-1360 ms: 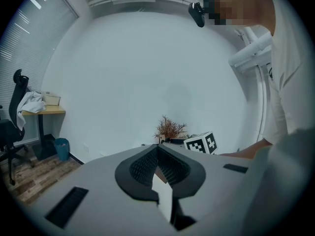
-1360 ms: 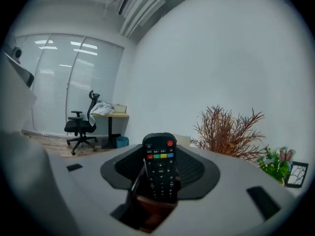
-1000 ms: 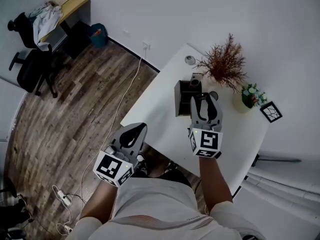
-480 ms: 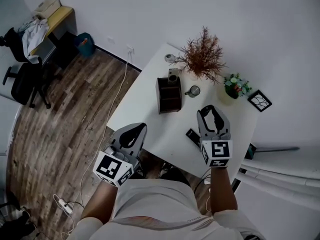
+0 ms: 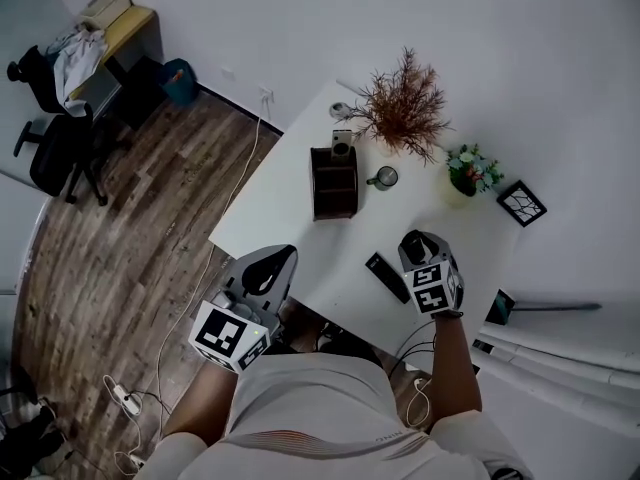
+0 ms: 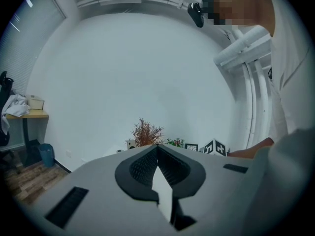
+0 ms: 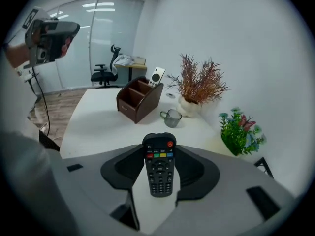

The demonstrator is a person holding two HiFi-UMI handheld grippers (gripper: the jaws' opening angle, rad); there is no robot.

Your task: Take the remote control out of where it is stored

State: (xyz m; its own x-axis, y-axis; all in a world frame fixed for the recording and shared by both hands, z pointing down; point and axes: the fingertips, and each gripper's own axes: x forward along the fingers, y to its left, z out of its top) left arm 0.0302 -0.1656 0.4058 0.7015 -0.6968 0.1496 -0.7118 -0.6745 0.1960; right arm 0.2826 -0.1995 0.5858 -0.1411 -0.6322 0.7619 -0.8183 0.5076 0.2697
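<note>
Starting with the head view, the black remote control (image 5: 387, 277) lies flat on the white worktop (image 5: 290, 218), well apart from the dark wooden desk organiser (image 5: 334, 183) and just beside the right hand-held gripper (image 5: 417, 243), which tilts down toward it. The left hand-held gripper (image 5: 268, 268) hangs off the worktop's near edge, away from everything. In the left gripper view its jaws meet at the tips with nothing between them, so it is closed and empty. In the right gripper view the jaws stand wide apart and the remote control (image 7: 158, 168) shows in the gap, buttons up, with bare worktop along its left side. The pads do not press on it, so this one is open and holds nothing. Beyond it stand the desk organiser (image 7: 138, 100), with a white device (image 7: 157, 75) propped in its back compartment, and a glass mug (image 7: 171, 118). By my reading the removal itself is done and the step in hand is the let-go. The next move calls for drawing the right hand-held gripper back and up with jaws wide, so neither pad nudges the remote control.
</note>
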